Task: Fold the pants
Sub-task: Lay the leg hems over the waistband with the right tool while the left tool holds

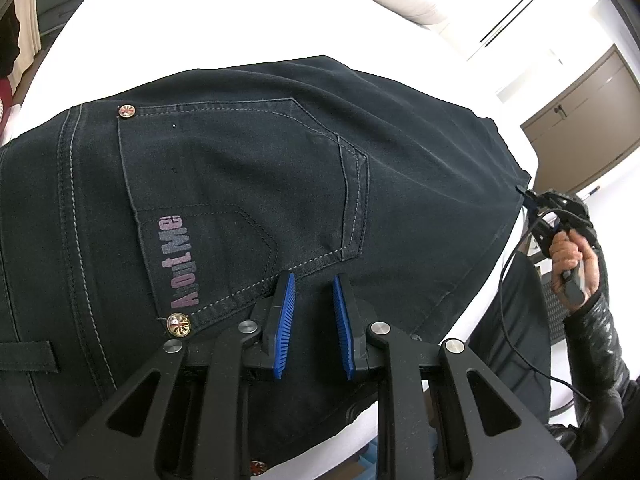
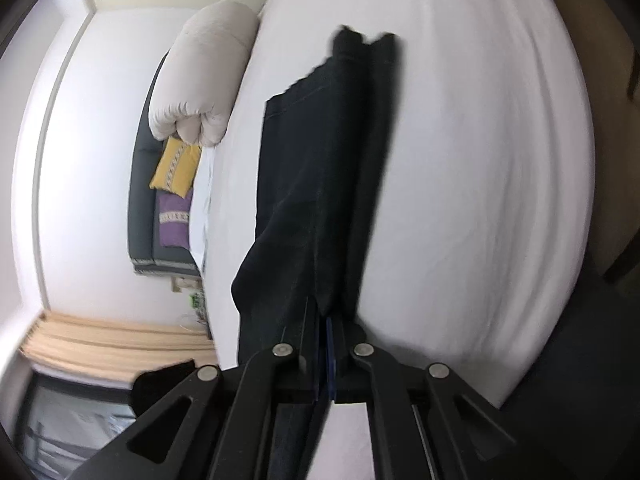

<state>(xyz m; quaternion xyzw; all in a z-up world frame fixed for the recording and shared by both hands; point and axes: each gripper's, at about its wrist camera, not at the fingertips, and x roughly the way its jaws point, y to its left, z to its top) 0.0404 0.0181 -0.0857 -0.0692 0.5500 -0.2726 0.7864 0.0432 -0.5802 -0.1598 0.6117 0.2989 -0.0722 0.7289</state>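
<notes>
Dark navy pants (image 1: 248, 184) lie on a white bed (image 1: 224, 12), back pocket up with a purple logo (image 1: 182, 262) and metal rivets. My left gripper (image 1: 314, 284) is open, its blue pads just above the fabric below the pocket. In the left wrist view my right gripper (image 1: 530, 200) pinches the pants' edge at the far right. In the right wrist view my right gripper (image 2: 326, 320) is shut on the pants (image 2: 320, 168), whose legs stretch away over the bed (image 2: 480, 160).
A rolled white duvet (image 2: 204, 76) lies at the bed's far side, with a dark sofa (image 2: 142, 200) holding yellow and purple cushions beyond. A brown cabinet (image 1: 584, 120) stands by the bed. Beige curtains (image 2: 112, 340) hang at a window.
</notes>
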